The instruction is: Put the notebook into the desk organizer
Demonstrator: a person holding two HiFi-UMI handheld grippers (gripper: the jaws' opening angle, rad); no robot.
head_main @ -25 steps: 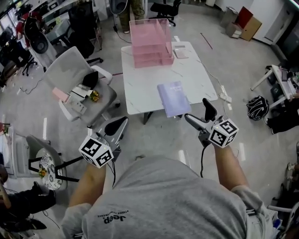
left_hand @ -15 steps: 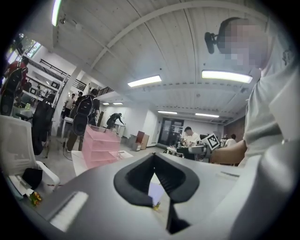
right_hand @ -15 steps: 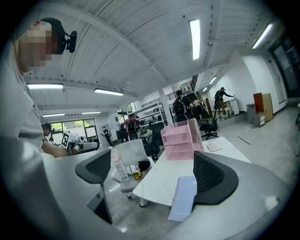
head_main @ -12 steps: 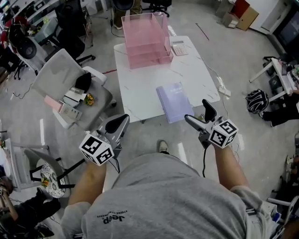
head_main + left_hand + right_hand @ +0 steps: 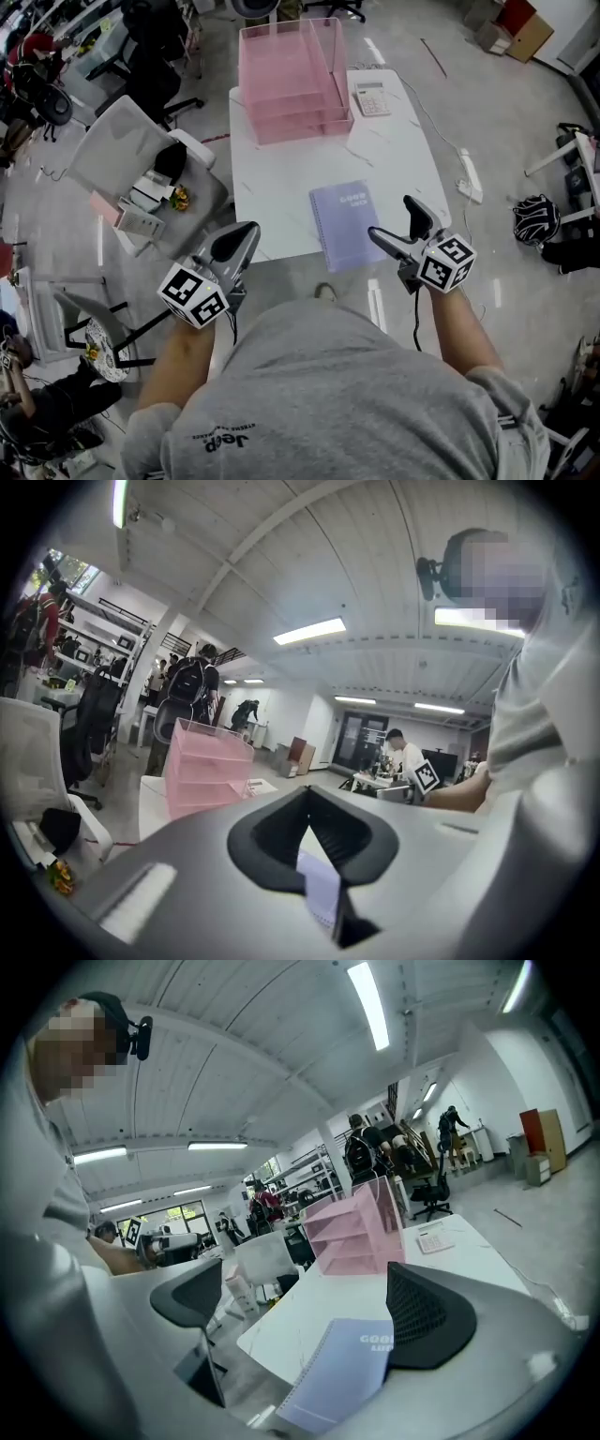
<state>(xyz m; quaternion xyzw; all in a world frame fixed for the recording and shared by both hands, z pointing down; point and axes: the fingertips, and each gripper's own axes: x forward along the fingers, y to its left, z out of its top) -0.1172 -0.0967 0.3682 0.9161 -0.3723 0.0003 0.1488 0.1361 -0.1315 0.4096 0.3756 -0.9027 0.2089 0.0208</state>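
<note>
A lavender spiral notebook point(image 5: 344, 223) lies flat near the front edge of the white table point(image 5: 281, 178). The pink tiered desk organizer point(image 5: 292, 80) stands at the table's far end. My left gripper point(image 5: 236, 246) is shut and empty, held off the table's front left corner. My right gripper point(image 5: 394, 223) is open, just right of the notebook's near corner and not touching it. In the right gripper view the notebook point(image 5: 342, 1372) lies between and below the spread jaws, with the organizer point(image 5: 361, 1232) beyond. The left gripper view shows the organizer point(image 5: 206, 780) past closed jaws.
A calculator point(image 5: 373, 97) sits right of the organizer. A grey chair point(image 5: 150, 178) loaded with small items stands left of the table. A black helmet point(image 5: 536, 218) lies on the floor at right. Other people and desks fill the room behind.
The person has stepped toward the table, so the notebook and organizer sit closer and lower in the head view. Both grippers keep the same pose and jaw state.
</note>
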